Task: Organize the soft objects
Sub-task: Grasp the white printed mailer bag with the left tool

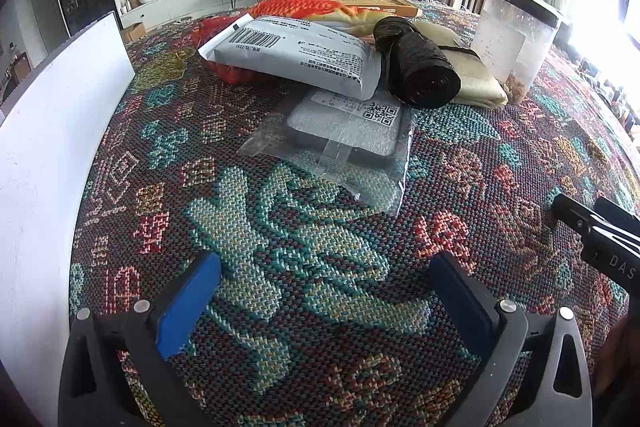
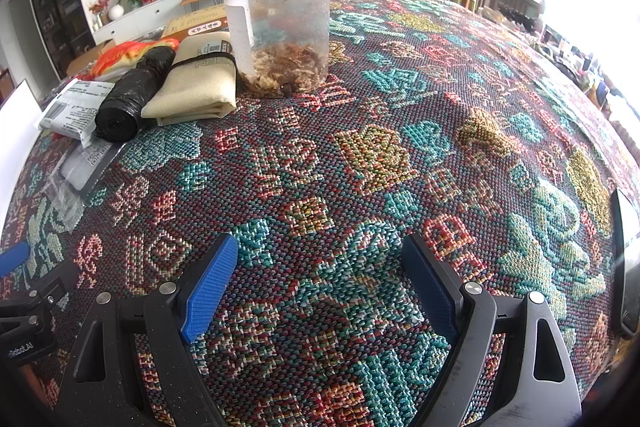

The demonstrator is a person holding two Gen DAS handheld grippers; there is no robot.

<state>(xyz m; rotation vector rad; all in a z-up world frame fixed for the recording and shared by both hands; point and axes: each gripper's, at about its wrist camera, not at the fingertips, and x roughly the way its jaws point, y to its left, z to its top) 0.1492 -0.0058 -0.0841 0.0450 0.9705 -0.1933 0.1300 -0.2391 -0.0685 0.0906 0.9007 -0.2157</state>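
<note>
Both tools hang over the patterned woven cloth [image 2: 400,131] with nothing in them: the left gripper [image 1: 324,303] has its 2 blue pads spread wide apart, and the right gripper [image 2: 320,279] is just as wide, only bare weave between the fingers. Up ahead of the left one sits the pile of soft things. Nearest is a clear plastic bag [image 1: 344,143] with a grey pad inside, lying flat. Its far end is tucked under a grey mailer pouch [image 1: 296,55] with a barcode label, which rests partly on something red and orange [image 1: 304,7]. Just beside the mailer, touching it, lies a black roll of bags [image 1: 420,67] on its side, leaning on a folded beige cloth bag [image 2: 196,87]. Behind that stands a clear jar [image 2: 276,15] with a black lid, upright, brown bits at the bottom. A white board [image 1: 52,131] edges the left side
</note>
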